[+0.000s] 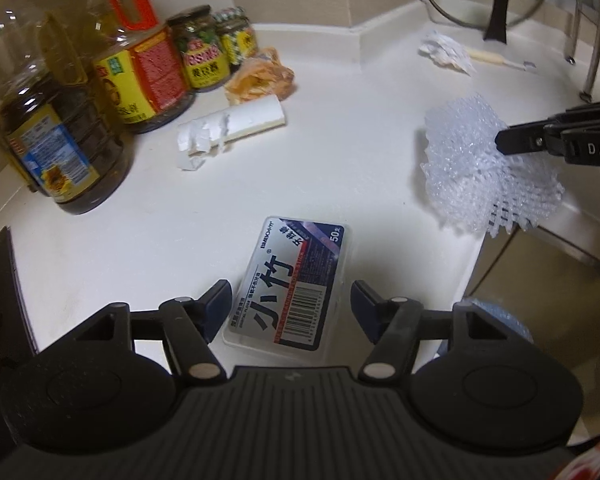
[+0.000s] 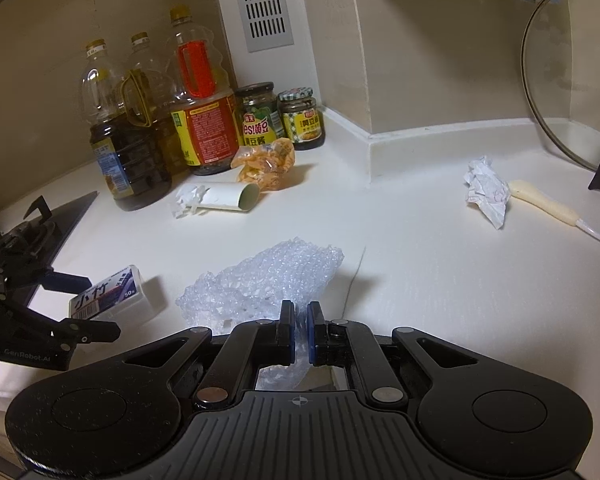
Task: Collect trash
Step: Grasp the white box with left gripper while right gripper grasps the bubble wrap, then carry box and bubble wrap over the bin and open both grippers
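Observation:
My left gripper (image 1: 290, 300) is open, its fingers on either side of a clear plastic floss-pick box (image 1: 292, 286) lying on the white counter (image 1: 140, 220); the box also shows in the right wrist view (image 2: 108, 294). My right gripper (image 2: 299, 320) is shut on a piece of white foam net wrap (image 2: 268, 276), seen in the left wrist view (image 1: 472, 164) at the counter's edge. Other trash lies on the counter: a torn paper roll (image 1: 236, 124), an orange crumpled wrapper (image 1: 262, 76) and a crumpled paper (image 2: 486, 188).
Oil bottles (image 2: 128, 132) and sauce jars (image 2: 260, 116) stand at the back left. A glass pot lid (image 2: 572, 80) leans at the back right, with a brush handle (image 2: 544, 202) below it. A stove (image 2: 40, 224) lies at the left.

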Demonstrator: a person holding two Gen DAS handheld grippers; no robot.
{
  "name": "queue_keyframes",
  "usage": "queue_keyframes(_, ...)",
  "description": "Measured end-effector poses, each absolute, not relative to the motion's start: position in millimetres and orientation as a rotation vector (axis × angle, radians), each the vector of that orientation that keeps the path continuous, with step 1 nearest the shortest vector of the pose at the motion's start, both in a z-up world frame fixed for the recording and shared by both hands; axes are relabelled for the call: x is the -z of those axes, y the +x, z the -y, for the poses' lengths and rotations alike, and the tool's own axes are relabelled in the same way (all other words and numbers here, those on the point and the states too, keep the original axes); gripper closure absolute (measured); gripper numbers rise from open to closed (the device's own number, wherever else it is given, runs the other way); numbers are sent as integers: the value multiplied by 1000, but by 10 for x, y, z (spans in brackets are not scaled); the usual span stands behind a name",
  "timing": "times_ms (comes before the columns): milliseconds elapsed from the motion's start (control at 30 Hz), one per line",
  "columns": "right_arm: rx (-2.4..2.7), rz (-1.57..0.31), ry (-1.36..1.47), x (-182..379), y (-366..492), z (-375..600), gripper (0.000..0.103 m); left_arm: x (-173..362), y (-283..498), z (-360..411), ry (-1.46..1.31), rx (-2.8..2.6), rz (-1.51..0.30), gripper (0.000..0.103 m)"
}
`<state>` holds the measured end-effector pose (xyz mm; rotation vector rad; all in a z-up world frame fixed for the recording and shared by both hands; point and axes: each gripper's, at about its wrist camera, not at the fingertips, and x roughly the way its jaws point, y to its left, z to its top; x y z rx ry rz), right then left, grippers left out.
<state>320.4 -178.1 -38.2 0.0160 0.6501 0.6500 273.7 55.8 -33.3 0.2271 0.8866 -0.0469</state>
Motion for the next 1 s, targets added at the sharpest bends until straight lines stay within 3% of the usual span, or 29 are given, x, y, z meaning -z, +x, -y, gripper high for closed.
queue_keyframes(367, -642, -649, 39, 381, 3112, 1891, 97, 273, 2702, -582, 132, 3, -882, 46)
queue_keyframes(1000, -674, -636, 12, 284, 2113, 2284, 97, 116, 1736, 134, -28, -14, -775, 46)
